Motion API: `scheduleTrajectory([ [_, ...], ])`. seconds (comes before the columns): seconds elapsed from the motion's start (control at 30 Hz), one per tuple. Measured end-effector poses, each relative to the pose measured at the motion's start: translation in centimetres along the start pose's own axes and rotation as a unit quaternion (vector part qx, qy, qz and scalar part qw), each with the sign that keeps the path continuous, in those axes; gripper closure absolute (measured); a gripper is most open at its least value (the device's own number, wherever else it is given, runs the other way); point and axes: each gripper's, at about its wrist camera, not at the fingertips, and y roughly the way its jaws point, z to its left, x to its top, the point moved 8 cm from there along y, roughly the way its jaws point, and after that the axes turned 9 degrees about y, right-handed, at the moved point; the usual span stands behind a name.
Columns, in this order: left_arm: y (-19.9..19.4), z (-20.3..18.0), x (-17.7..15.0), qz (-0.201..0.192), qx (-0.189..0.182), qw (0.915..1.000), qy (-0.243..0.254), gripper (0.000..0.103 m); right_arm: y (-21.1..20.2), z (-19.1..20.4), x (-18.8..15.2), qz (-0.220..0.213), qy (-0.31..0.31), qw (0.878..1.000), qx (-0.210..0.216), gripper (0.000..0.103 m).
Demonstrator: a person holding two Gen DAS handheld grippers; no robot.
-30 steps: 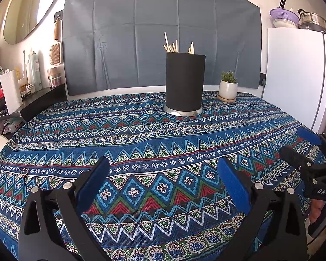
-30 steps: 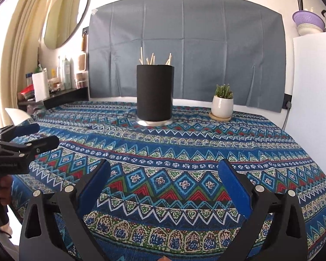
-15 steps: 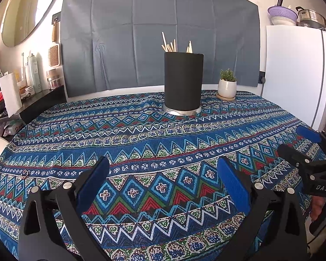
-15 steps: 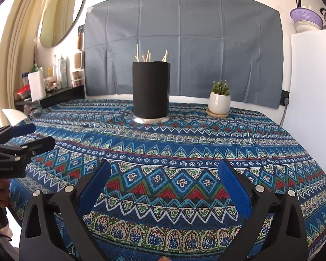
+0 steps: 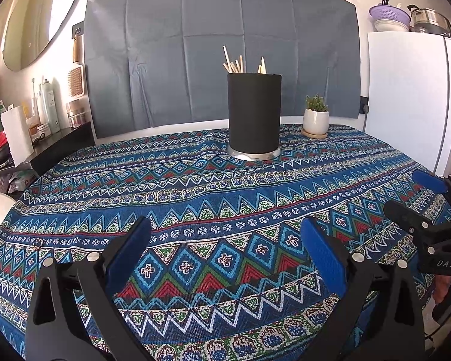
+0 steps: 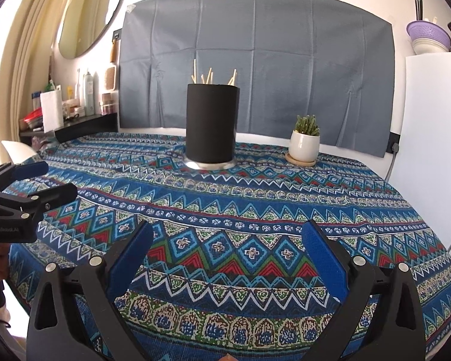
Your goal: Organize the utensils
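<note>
Fingers of left gripper point(image 5: 225, 249) and right gripper point(image 6: 227, 251) spread wide, empty, at near table edge. We see chopsticks point(image 5: 240, 64) upright in black holder point(image 5: 254, 114), far centre. Risk, we judge: reaching in tips tall holder or knocks plant pot point(image 5: 315, 120) just right.

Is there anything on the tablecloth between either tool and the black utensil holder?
Nothing visible. From the left tool and the right tool, both open and empty, only bare patterned tablecloth stretches to the black utensil holder. The small potted plant stands to the holder's right, off the straight path.
</note>
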Motion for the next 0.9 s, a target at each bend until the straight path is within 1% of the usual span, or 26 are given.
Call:
scheduleTrajectory([
  [0.9,-0.18,-0.07,0.05,-0.002,-0.003,1.0000,0.003,0.006,-0.09,0.24,0.01,-0.002,-0.007,1.000,-0.003,0.008],
])
